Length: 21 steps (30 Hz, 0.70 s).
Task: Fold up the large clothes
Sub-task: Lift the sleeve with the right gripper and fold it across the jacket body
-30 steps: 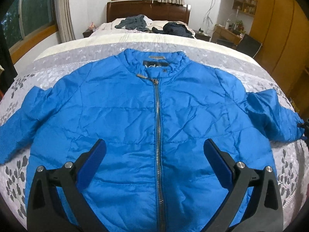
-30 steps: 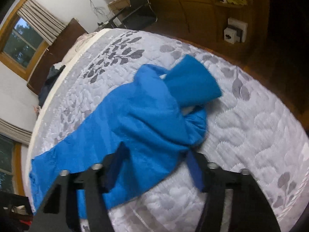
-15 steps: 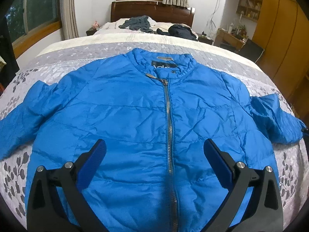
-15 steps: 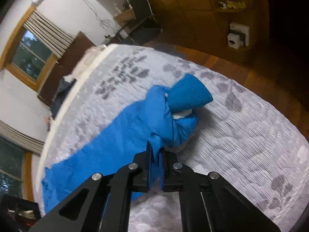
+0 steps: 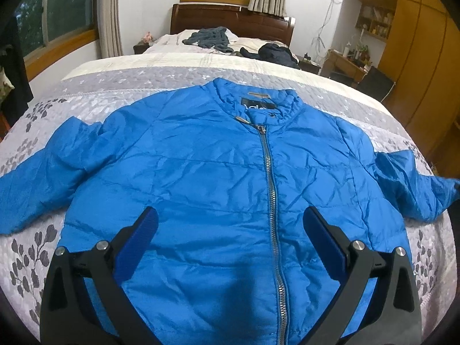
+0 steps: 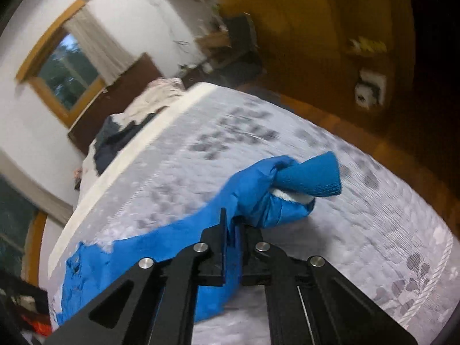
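Lying zipped, front up, across bed (image 5: pixel 95 92): blue puffer jacket (image 5: pixel 215 172). Right gripper (image 6: pixel 230 230) jaws clamped on sleeve (image 6: pixel 258 198) near bed's right edge. Left gripper (image 5: pixel 230 241) jaws wide apart above hem. Fabric likely light, soft, slippery; grip seams or cuffs.

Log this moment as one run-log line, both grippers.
step: sleeve fold | left gripper: open over blue jacket | right gripper: shut on right sleeve | bed: jacket flat, zipped
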{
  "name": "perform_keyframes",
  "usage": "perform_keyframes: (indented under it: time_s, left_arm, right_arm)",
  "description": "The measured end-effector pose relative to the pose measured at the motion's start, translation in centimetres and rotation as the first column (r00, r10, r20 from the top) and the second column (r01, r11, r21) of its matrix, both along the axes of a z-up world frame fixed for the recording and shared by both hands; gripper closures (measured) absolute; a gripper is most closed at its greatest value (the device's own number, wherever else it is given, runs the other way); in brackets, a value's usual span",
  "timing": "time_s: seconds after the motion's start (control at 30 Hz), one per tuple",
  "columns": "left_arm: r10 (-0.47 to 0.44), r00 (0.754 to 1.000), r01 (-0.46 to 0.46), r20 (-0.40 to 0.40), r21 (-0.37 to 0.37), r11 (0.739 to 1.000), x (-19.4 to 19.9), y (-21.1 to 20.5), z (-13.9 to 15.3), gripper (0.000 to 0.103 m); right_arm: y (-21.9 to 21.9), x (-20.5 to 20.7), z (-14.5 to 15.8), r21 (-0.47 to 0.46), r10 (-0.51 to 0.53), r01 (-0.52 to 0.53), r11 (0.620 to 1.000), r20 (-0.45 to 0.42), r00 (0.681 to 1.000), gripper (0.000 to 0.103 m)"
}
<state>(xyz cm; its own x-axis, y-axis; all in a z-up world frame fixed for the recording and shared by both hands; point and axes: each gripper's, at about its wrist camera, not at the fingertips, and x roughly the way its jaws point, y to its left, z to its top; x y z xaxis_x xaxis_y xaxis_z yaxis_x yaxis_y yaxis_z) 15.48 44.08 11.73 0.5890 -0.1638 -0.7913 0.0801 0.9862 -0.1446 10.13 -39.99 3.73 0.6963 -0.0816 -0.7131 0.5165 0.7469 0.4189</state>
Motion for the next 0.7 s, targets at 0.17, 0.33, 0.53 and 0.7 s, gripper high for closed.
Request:
perform_keyframes:
  time_s: [0.17, 0.33, 0.53, 0.7]
  left_arm:
    - [0.000, 1.000, 0.000, 0.011, 0.006, 1.000, -0.4, 0.7, 0.3, 0.003]
    - [0.014, 1.000, -0.014, 0.021, 0.006, 1.000, -0.6, 1.8, 0.7, 0.003]
    - [0.045, 0.999, -0.045, 0.017, -0.006, 0.999, -0.4, 3.4, 0.5, 0.003]
    - [0.057, 0.998, -0.057, 0.015, -0.012, 0.998, -0.2, 4.1, 0.4, 0.003]
  right_arm:
    - [6.7, 2.3, 3.1, -0.056, 0.155, -0.151, 0.987, 0.071, 0.985, 0.100]
    - [15.2, 4.8, 5.0, -0.110, 0.344, -0.333, 0.937, 0.114, 0.932, 0.100]
    - [24.9, 7.2, 5.1, -0.163, 0.541, -0.522, 0.837, 0.111, 0.834, 0.100]
    - [31.7, 8.5, 3.4, -0.203, 0.655, -0.634, 0.746, 0.058, 0.753, 0.100]
